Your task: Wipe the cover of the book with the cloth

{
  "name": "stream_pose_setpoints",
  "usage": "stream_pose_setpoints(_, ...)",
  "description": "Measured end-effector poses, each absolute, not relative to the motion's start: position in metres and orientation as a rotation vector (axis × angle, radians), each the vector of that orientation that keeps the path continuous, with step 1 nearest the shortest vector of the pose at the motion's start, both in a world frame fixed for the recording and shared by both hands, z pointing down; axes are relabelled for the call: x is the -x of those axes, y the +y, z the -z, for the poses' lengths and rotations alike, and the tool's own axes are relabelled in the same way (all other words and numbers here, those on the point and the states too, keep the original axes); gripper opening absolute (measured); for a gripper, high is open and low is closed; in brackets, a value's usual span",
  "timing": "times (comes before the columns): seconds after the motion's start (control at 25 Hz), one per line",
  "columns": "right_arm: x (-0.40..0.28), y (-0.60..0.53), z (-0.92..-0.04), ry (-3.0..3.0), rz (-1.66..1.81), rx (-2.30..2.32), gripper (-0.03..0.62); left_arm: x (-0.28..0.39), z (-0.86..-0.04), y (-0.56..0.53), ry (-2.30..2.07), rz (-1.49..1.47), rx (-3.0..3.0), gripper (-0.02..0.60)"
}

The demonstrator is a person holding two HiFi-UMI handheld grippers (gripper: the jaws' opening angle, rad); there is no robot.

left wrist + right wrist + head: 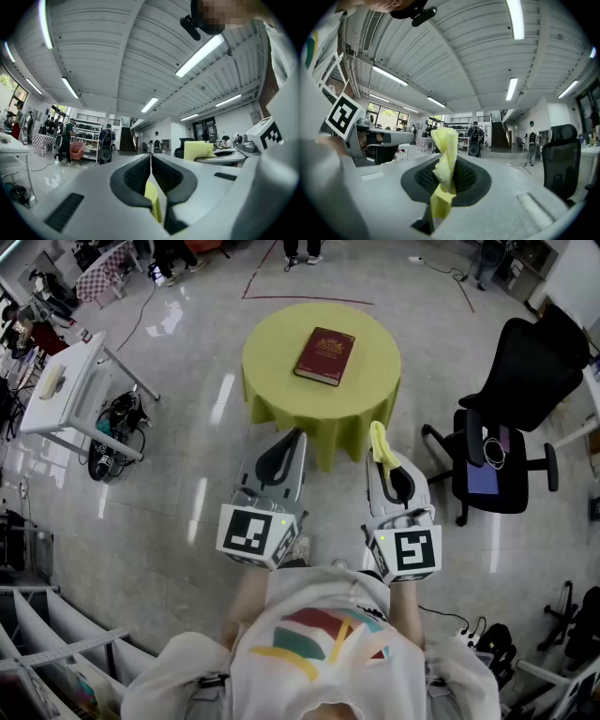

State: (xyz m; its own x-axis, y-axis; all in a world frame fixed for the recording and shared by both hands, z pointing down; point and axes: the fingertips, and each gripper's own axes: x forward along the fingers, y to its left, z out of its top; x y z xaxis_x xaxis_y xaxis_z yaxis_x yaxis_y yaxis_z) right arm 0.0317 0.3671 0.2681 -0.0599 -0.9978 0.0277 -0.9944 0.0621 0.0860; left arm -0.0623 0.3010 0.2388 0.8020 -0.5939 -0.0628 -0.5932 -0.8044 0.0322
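Observation:
A dark red book (pixel 324 355) lies flat on a round table (pixel 272 381) draped in yellow-green cloth, ahead of me on the floor. Both grippers are held level well short of the table. My left gripper (pixel 296 437) is shut, and in the left gripper view (pixel 151 161) its pads meet with only a yellow sliver showing low in the slit. My right gripper (pixel 386 465) is shut on a yellow cloth (pixel 378 439). In the right gripper view the cloth (pixel 445 154) stands up twisted from between the pads (pixel 446 180).
A black office chair (pixel 511 427) stands right of the table. At the left is a white folding table (pixel 66 385) with cables and gear under it. Someone's feet (pixel 302 253) show at the far edge. Red tape lines mark the floor behind the table.

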Motion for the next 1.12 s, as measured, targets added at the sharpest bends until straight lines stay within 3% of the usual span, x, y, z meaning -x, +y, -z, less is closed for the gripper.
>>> stream_pose_setpoints(1.12,0.015,0.355,-0.251,-2.41,0.092,-2.054,0.031,0.109,-0.23,0.302,-1.034,0.166,-2.946,0.018)
